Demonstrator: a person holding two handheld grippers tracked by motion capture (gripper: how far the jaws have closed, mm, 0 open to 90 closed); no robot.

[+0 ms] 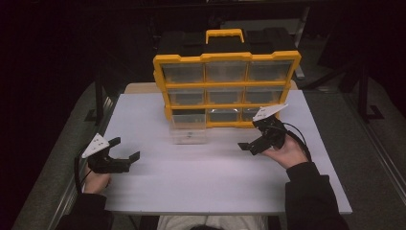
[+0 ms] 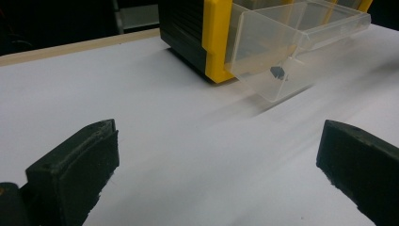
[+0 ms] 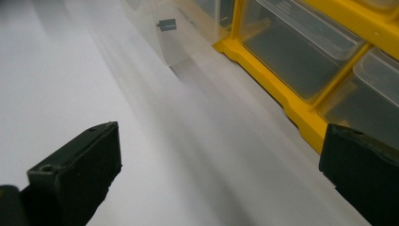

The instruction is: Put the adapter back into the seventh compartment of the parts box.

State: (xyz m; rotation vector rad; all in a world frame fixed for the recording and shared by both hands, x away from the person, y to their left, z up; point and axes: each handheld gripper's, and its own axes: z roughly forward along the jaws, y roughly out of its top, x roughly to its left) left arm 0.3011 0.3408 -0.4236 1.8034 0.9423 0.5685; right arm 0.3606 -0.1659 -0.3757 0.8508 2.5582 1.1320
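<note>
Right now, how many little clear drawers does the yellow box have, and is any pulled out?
9, in three rows of three in the yellow box. Eight are pushed in; the bottom-left drawer is pulled out onto the table. The right claw partly hides the bottom-right one.

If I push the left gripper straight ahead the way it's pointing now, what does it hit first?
Probably the pulled-out clear drawer at the bottom left of the yellow organizer. The left gripper is open, with bare white table ahead of it before that; depth is hard to judge.

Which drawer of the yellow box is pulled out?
The bottom-left drawer of the yellow box. It sticks out over the white table, and a small dark piece lies inside it. The other drawers sit flush in the frame.
</note>
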